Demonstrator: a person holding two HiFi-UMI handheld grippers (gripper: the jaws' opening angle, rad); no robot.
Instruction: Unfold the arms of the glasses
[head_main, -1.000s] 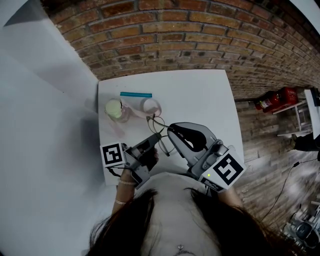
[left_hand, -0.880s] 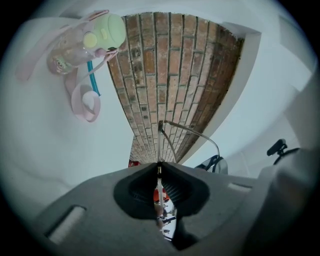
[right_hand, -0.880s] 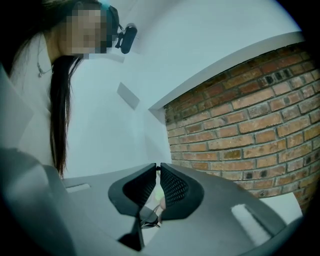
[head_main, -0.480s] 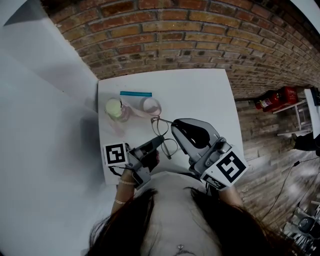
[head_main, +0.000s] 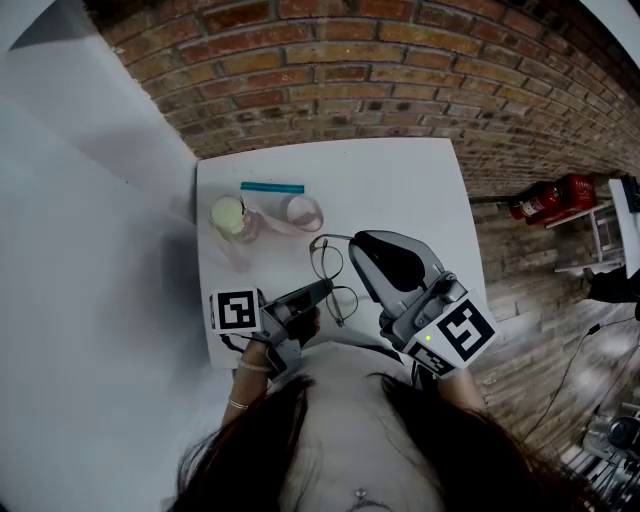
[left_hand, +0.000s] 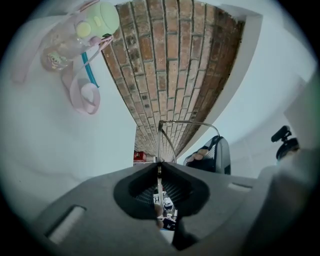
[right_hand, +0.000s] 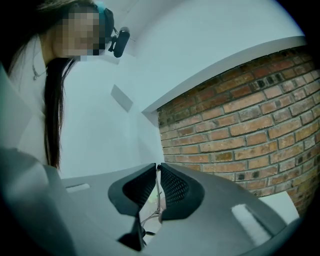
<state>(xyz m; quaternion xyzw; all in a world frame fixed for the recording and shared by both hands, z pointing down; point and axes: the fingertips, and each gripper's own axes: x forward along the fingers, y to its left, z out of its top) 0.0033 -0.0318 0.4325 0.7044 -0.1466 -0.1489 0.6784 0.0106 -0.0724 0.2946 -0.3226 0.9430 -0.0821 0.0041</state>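
The glasses (head_main: 327, 260) are held at both ends. The left hand-held gripper (head_main: 326, 286) pinches the frame. The right hand-held gripper (head_main: 357, 240) pinches one thin arm.

Head view stares steeply down on the square white table (head_main: 400, 180), red-brown brick wall (head_main: 350, 70) at twelve o'clock. Both gripper views sit tight behind their jaws, sharing that wall.

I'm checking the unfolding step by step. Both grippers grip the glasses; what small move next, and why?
Probably ease the right gripper outward, left gripper holding steady: both are shut on the glasses, and the arm the right one pinches looks nearly but not fully open.
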